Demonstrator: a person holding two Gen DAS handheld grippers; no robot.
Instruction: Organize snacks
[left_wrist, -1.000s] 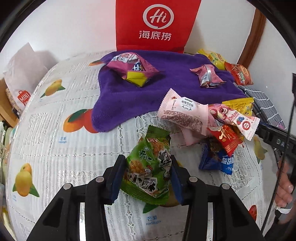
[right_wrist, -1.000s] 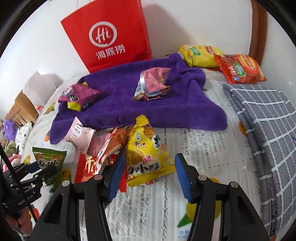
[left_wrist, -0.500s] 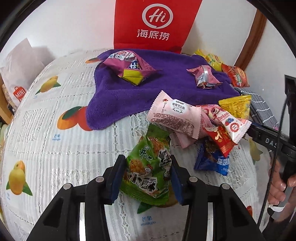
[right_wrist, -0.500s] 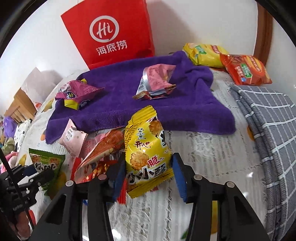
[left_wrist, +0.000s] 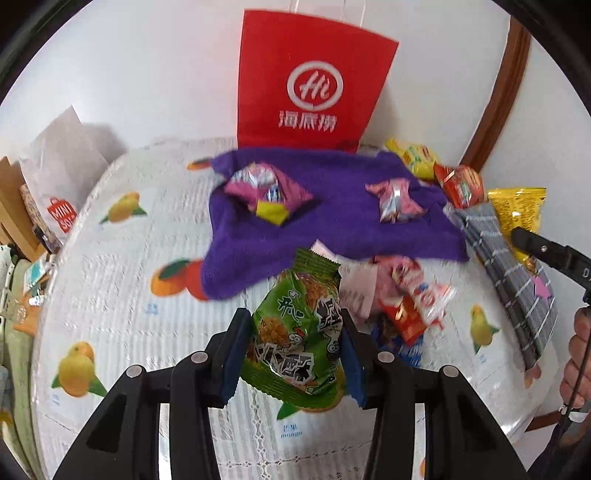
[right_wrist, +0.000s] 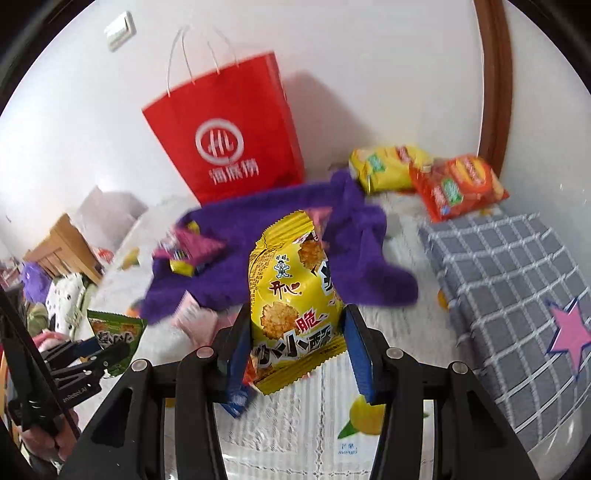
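The left tool (left_wrist: 291, 354) is gripping the green packet (left_wrist: 299, 332), the right tool (right_wrist: 295, 350) the yellow packet (right_wrist: 295, 306), its jaws having just been closing; both are clearing the pile just below the purple towel (left_wrist: 332, 221), so lifting steadily seems wise.

The right gripper (right_wrist: 295, 347) pinches a yellow rice-cracker snack packet (right_wrist: 291, 306) between its blue pads (right_wrist: 360, 356), the packet standing upright and clear of the fruit-print tablecloth (right_wrist: 369, 417). Behind it a purple towel (right_wrist: 258, 229) lies rumpled, with a pink-and-yellow packet (right_wrist: 188, 251) on it. A red paper bag (right_wrist: 229, 136) stands against the white wall. Far right, a yellow bag (right_wrist: 384, 168) and an orange bag (right_wrist: 458, 184) lie just beyond a grey checked cloth (right_wrist: 509, 280). At the left edge, the left gripper (right_wrist: 88, 354) carries a green packet (right_wrist: 114, 330).
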